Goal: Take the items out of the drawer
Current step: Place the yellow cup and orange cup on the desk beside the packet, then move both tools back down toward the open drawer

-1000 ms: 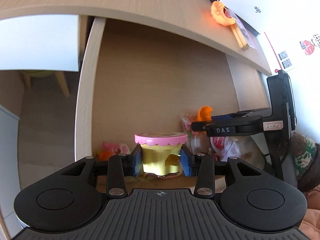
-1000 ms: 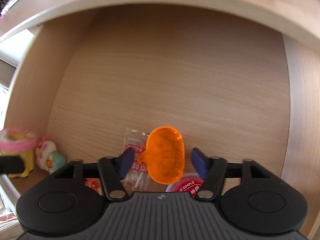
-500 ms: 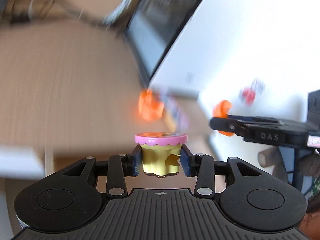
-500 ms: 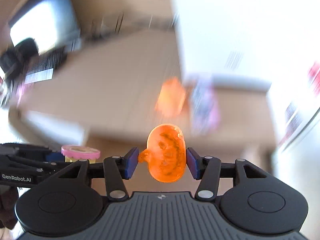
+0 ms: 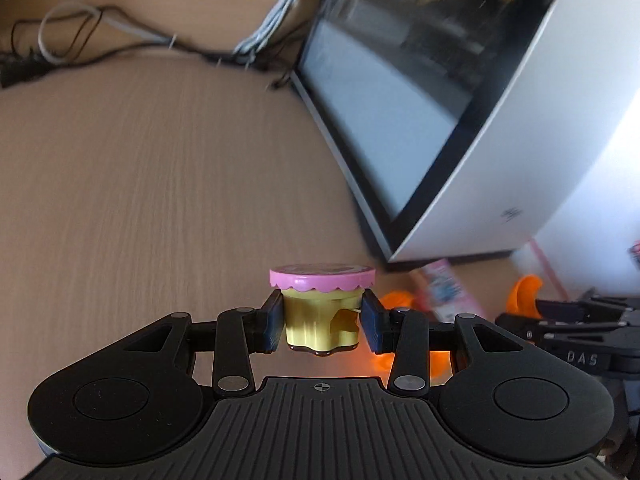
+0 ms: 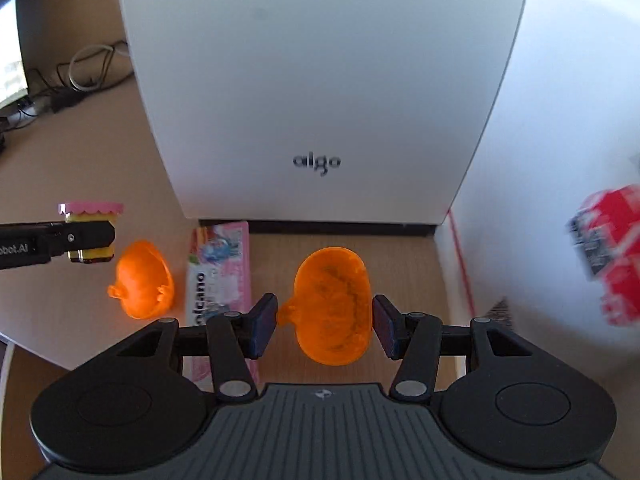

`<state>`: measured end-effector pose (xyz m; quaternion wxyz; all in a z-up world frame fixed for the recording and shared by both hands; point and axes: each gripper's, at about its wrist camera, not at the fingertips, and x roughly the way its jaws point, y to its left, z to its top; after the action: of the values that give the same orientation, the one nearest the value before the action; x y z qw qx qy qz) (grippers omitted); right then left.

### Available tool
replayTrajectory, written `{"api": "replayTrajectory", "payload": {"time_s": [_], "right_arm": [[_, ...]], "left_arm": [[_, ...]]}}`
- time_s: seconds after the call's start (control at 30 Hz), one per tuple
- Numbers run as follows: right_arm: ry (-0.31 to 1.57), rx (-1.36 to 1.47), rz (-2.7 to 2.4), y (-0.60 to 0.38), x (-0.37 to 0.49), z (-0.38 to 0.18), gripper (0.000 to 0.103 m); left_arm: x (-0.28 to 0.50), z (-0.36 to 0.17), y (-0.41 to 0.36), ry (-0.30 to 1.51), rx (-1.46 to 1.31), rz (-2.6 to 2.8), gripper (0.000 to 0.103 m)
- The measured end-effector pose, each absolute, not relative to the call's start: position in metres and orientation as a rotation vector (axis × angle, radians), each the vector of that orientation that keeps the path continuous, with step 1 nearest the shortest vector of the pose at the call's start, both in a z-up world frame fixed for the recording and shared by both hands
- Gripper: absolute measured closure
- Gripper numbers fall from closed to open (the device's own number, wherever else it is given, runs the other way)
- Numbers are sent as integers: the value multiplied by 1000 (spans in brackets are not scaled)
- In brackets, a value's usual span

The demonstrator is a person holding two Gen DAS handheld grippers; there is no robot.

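**Two items lifted out and carried over the bench**

The yellow tub with a pink lid sits upright between the pads of the left hand-held gripper, which is clamped on its sides. The orange shell piece is pinched the same way in the right hand-held gripper, jaws pressed on its two flanks. Both items hang in the air above the bench, not yet set down.

On the bench below lie a second orange shell and, just beside it, a pink snack packet, both in front of a white box marked "aigo". Those look like items already taken out, so the job seems well under way; what is left for these two is placing them, probably near the others. Whether the drawer holds more cannot be told from here.

A second ago both grippers were down inside the open drawer, with wooden walls around them and other small items on its floor. Now both views show the benchtop instead, with the same holds unchanged.
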<state>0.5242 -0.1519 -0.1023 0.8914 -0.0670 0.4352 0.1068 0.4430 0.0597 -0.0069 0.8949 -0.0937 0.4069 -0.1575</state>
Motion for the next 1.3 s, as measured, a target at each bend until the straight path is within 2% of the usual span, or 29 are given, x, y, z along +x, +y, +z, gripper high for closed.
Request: {"api": "replayTrajectory", "payload": {"time_s": [0.17, 0.43, 0.7, 0.8, 0.9, 1.0, 1.13, 1.3], "right_arm": [[897, -129, 246, -140, 552, -121, 51], [888, -98, 332, -121, 577, -118, 50], [818, -102, 325, -115, 564, -85, 47], [798, -68, 327, -126, 543, -66, 46], [798, -30, 346, -132, 529, -50, 42], [840, 2, 389, -139, 488, -49, 37], [943, -21, 438, -137, 452, -75, 37], [1103, -34, 425, -152, 407, -112, 37]], "left_arm": [[447, -17, 50, 809, -134, -314, 60], [442, -14, 53, 815, -144, -308, 60], [420, 18, 83, 746, -161, -273, 60], [399, 28, 98, 772, -153, -297, 60], [371, 30, 105, 836, -121, -384, 60], [343, 13, 103, 990, -106, -509, 60], [314, -31, 86, 1213, -63, -604, 60], [294, -62, 80, 1350, 45, -611, 61]]}}
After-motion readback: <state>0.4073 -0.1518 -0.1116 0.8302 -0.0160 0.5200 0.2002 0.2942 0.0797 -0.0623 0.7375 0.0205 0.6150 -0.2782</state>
